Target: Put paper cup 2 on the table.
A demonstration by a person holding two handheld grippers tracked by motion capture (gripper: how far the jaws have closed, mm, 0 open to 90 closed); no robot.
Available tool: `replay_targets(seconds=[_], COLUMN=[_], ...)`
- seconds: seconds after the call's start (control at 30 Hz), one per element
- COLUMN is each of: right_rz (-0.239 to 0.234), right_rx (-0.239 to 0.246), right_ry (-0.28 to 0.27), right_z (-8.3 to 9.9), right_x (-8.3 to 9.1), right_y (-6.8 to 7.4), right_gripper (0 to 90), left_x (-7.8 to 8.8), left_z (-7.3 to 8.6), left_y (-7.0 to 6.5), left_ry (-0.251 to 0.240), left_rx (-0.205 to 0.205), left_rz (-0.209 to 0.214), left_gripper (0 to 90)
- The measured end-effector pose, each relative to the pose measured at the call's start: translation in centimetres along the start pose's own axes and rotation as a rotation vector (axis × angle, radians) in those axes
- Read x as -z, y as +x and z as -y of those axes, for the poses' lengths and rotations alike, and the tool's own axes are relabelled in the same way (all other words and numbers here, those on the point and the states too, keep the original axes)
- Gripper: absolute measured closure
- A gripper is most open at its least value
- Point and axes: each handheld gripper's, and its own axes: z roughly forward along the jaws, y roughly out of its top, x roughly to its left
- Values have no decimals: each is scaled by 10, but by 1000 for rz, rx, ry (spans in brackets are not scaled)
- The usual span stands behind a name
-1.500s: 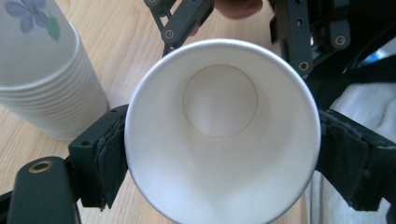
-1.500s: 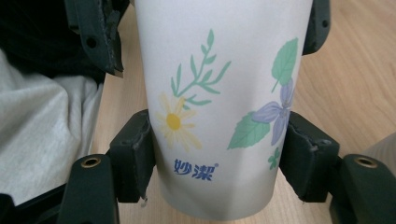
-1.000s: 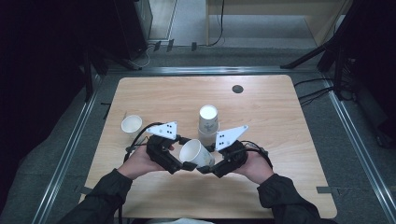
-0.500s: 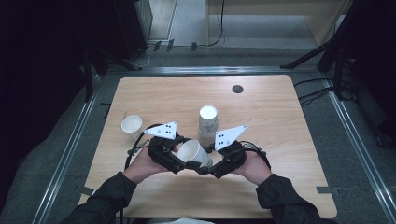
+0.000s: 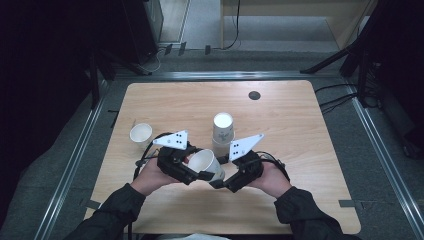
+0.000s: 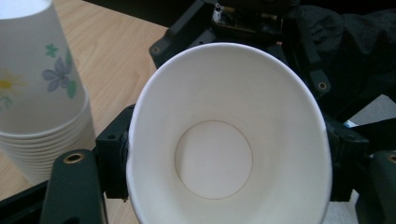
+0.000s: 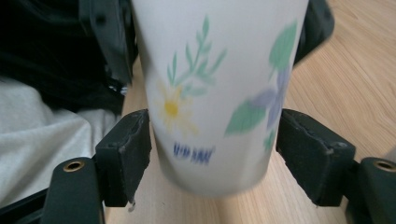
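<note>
A white paper cup (image 5: pixel 206 164) with a flower print lies on its side above the table's near middle, between my two grippers. My left gripper (image 5: pixel 196 172) has just been closing and is shut on the cup (image 6: pixel 224 140) at its rim, which is squeezed oval; the mouth faces its camera. My right gripper (image 5: pixel 220 181) has just been opening. Its pads (image 7: pixel 126 154) stand narrowly apart from the cup's base end (image 7: pixel 215 102), which is still between them.
A stack of flowered paper cups (image 5: pixel 222 131) stands upright just beyond the grippers, close at the left in the left gripper view (image 6: pixel 37 107). A single cup (image 5: pixel 141 134) stands at the left. A dark round grommet (image 5: pixel 254 95) sits near the far edge.
Hands, grippers and cup stay in the same spot in the high view. Jaw movement is too small to make out there.
</note>
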Motion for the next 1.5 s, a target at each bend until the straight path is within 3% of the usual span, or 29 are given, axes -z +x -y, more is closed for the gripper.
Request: replay_targets(seconds=[0.27,0.4,0.5,0.53,0.63,0.7,0.87,1.1,1.33,1.5], right_rz=[61,147,197,239,324,341,392,479,503,516], right_rx=[14,29,5,-12,-12,-11,-66,-93,-139,-145], right_ry=[51,82,98,100,61,58,95,65,44,14], right_z=[8,14,16,16,19,23,31,37,42,43], right_x=[2,5,11,13,21,24,30,44,57,64], right_y=[-2,0,2,3,5,6,4,0,-11,-18], right_gripper=[230,230,230,230,229,223,216,197,197,197], left_x=[15,22,25,26,27,27,29,31,36,41], left_z=[0,2,3,3,5,6,8,11,17,21], left_y=[10,15,17,18,19,21,22,23,24,24], left_ry=[-23,-15,-8,-2,17,27,47,75,84,97], left_rx=[14,14,22,22,14,17,12,5,21,33], left_rz=[-46,-85,-102,-101,-126,-135,-160,-186,-210,-228], left_gripper=[244,244,244,244,244,244,244,244,245,244])
